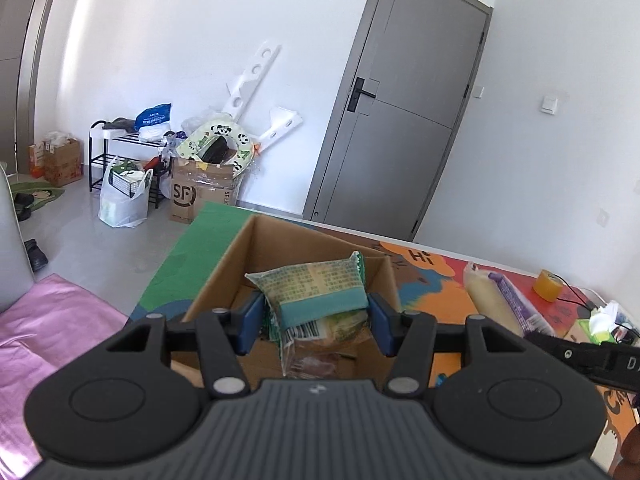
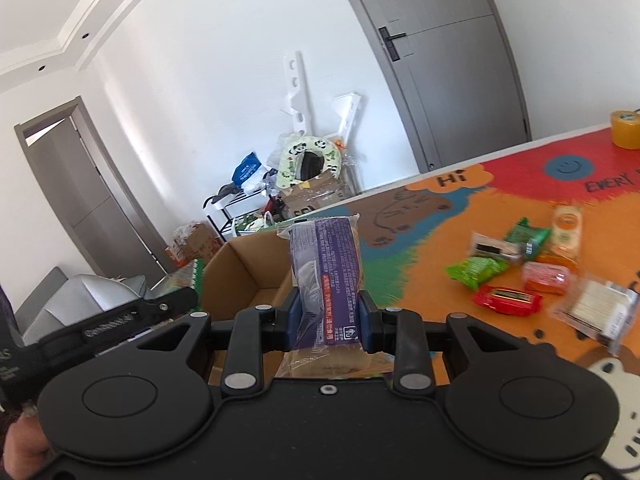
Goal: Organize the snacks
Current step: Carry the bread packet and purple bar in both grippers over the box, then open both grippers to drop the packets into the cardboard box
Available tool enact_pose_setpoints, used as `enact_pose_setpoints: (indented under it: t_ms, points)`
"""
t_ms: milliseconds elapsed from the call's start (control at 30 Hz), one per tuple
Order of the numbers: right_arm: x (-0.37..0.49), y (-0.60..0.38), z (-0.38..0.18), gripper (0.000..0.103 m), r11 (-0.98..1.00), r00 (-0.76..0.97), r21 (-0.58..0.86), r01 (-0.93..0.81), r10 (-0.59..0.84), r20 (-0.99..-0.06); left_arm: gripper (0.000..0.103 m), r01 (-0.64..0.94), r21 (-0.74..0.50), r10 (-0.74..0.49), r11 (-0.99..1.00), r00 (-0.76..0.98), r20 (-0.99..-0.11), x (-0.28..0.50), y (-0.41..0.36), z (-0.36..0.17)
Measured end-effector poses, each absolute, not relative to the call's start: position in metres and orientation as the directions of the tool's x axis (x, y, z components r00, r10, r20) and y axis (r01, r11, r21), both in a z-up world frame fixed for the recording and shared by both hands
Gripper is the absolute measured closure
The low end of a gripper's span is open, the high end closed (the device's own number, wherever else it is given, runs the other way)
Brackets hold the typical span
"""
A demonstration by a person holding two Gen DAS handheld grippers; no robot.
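"SF" on the carton (image 1: 192, 196), "Hi" (orange patch) on the mat (image 1: 419, 257)

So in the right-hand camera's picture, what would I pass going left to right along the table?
Cardboard box → purple-wrapped snack held in the claw → green packet → red packet → clear packet of pale biscuits.

My left gripper (image 1: 316, 322) tilts slightly downward, its blue pads (image 1: 251, 322) pressed on either side of a green snack packet (image 1: 316, 292). My right gripper (image 2: 326, 322) tilts the same way, jaws narrow, clamping a purple-wrapped bread pack (image 2: 326, 276) upright.
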State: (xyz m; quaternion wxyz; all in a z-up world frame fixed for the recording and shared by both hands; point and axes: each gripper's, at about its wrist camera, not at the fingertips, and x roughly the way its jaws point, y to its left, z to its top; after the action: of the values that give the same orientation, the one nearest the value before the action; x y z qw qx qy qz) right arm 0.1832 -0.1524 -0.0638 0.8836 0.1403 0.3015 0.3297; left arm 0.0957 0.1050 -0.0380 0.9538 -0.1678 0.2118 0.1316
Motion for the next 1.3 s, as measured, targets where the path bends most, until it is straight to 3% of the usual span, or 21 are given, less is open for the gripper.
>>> enact_pose_setpoints:
  t_ms: [267,533,667,867,1300]
  points:
    - [0.190,-0.111,-0.056,0.074,0.735,0.583,0.424,-0.530,0.678,-0.447,0.039,-0.343,-0.294,0.190,0.892,0.876,-0.444,0.088,0.124,-0.039]
    - [0.194,-0.071,-0.053,0.073,0.683,0.530,0.442,-0.582,0.730,-0.432,0.037,-0.402,-0.310,0.244,0.861,0.863,-0.442,0.069,0.147,-0.034]
    - [0.185,-0.053,-0.045,0.050,0.670,0.531,0.386,-0.634,0.740,-0.412,0.031,-0.422,-0.315,0.259,0.850,0.856,-0.448,0.067,0.151,-0.032]
    - [0.180,-0.081,-0.041,0.034,0.703,0.572,0.400,-0.588,0.711,-0.408,0.020,-0.386,-0.306,0.232,0.870,0.869,-0.437,0.070,0.135,-0.027]
    - [0.170,-0.177,-0.056,0.025,0.784,0.667,0.423,-0.455,0.614,-0.422,0.017,-0.243,-0.278,0.114,0.929,0.905,-0.410,0.081,0.068,-0.016]
